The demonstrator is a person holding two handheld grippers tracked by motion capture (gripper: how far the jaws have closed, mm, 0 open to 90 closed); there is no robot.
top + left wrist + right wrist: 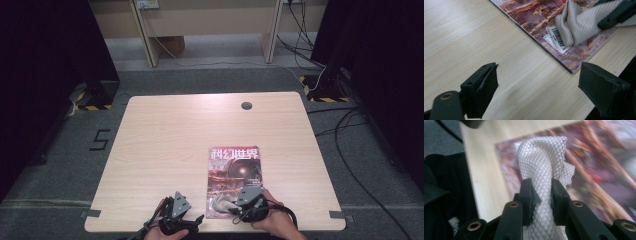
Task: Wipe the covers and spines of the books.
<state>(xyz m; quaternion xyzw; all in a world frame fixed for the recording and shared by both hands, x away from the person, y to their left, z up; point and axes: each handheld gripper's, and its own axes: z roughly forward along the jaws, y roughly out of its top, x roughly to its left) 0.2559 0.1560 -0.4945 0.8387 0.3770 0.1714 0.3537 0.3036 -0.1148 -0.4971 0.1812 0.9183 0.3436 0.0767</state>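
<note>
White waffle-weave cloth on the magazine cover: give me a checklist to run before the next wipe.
1. Right gripper clamped on the white waffle-weave cloth: ok.
2. Cloth resting on the red-toned glossy magazine: ok.
3. Left gripper open, holding nothing: ok.
4. Left gripper steadying the magazine: not ok, it hovers over the pale wooden table.
5. Magazine fully on the table: ok, though near the front edge.
6. Dirt on cover: cannot tell.

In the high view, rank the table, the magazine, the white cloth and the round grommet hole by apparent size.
1. table
2. magazine
3. white cloth, partly hidden by the right gripper
4. grommet hole
</note>
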